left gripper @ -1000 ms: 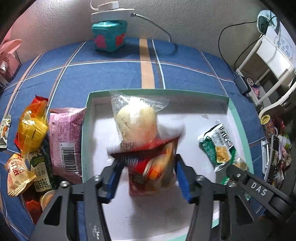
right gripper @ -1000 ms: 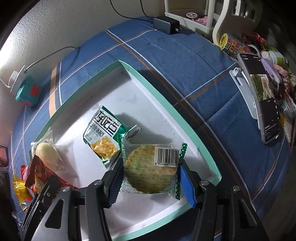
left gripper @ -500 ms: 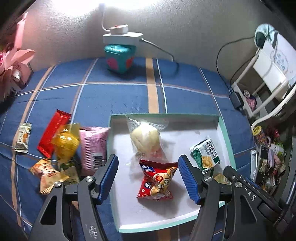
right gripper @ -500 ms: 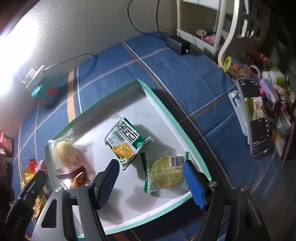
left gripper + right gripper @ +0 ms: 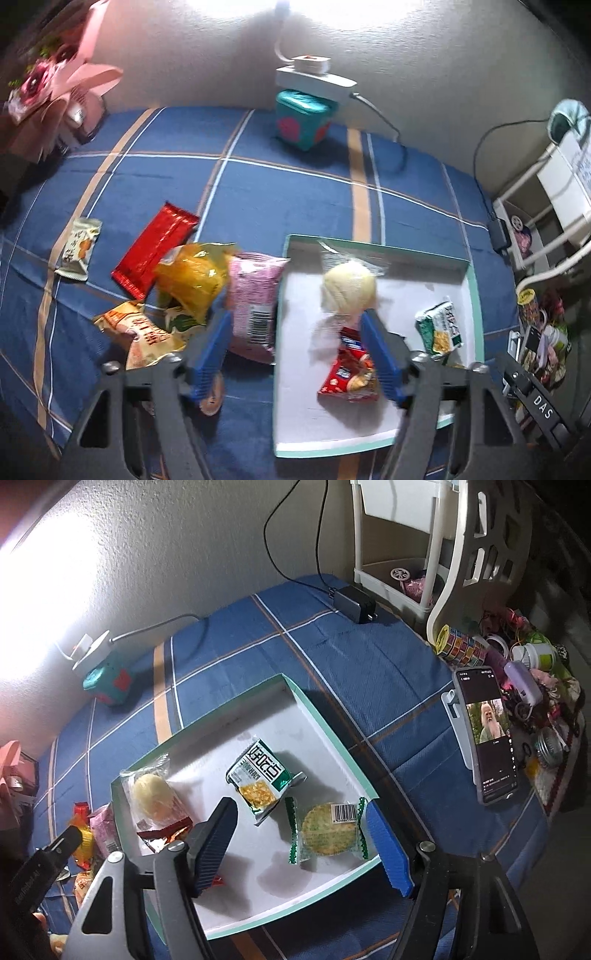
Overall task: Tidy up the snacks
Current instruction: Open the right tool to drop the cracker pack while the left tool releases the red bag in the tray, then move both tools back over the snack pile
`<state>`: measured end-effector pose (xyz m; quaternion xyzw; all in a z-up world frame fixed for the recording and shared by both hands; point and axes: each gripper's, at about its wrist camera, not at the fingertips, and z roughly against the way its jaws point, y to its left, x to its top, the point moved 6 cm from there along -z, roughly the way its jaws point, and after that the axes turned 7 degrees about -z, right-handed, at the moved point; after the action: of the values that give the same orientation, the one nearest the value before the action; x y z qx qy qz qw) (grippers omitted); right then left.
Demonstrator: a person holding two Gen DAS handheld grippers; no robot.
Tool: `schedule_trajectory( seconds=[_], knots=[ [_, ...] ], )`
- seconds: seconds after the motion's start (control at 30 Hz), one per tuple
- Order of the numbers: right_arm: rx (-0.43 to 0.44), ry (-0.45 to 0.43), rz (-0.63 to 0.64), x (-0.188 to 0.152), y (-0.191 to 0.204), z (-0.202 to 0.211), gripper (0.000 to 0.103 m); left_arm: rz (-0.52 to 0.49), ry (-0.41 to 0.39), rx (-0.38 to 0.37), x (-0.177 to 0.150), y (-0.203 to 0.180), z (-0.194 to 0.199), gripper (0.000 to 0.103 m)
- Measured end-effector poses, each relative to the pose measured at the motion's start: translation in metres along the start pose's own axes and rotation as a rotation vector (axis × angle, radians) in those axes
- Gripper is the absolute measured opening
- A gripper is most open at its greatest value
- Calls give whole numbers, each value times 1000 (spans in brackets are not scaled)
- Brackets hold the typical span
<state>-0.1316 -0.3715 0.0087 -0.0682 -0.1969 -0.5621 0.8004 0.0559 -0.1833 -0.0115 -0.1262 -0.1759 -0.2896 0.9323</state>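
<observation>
A white tray with a green rim (image 5: 476, 291) (image 5: 325, 723) lies on the blue cloth. It holds a wrapped bun (image 5: 349, 290) (image 5: 151, 794), a red snack packet (image 5: 349, 373) (image 5: 166, 832), a green packet (image 5: 439, 328) (image 5: 264, 775) and a round cracker pack (image 5: 327, 830). My left gripper (image 5: 295, 347) is open and empty, high above the tray's left rim. My right gripper (image 5: 301, 838) is open and empty above the cracker pack. Loose snacks lie left of the tray: a pink pack (image 5: 253, 299), a yellow pack (image 5: 192, 277), a red bar (image 5: 155, 249).
A small white packet (image 5: 77, 249) lies far left. A teal box (image 5: 303, 120) and a power strip (image 5: 314, 75) sit by the wall. A phone (image 5: 487, 734) on a stand, a white rack (image 5: 406, 535) and clutter are on the right.
My left gripper let go of the bun and red packet into the tray, rose and swung left. My right gripper released the cracker pack and lifted away.
</observation>
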Motion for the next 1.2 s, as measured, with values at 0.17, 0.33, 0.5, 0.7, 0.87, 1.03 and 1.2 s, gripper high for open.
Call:
schedule_trajectory(
  seconds=[0.17,0.33,0.5,0.7,0.87,1.03,1.2],
  knots=[
    [3,21,14,-5,2,-8,92,26,14,39,-2,13,-7,95],
    [-4,33,40,-10,7,-17,103,28,14,98,-5,22,-13,102],
    [-10,42,42,-12,7,-21,103,25,40,130,-9,25,-23,102],
    [-19,36,47,-12,8,-18,103,16,25,120,-8,22,-19,102],
    [-7,21,72,-16,19,-9,103,8,19,83,-8,26,-12,102],
    [31,30,101,-24,38,-4,103,16,15,123,-16,46,-6,102],
    [54,62,133,-42,55,-8,103,15,30,181,-28,70,-5,102]
  ],
)
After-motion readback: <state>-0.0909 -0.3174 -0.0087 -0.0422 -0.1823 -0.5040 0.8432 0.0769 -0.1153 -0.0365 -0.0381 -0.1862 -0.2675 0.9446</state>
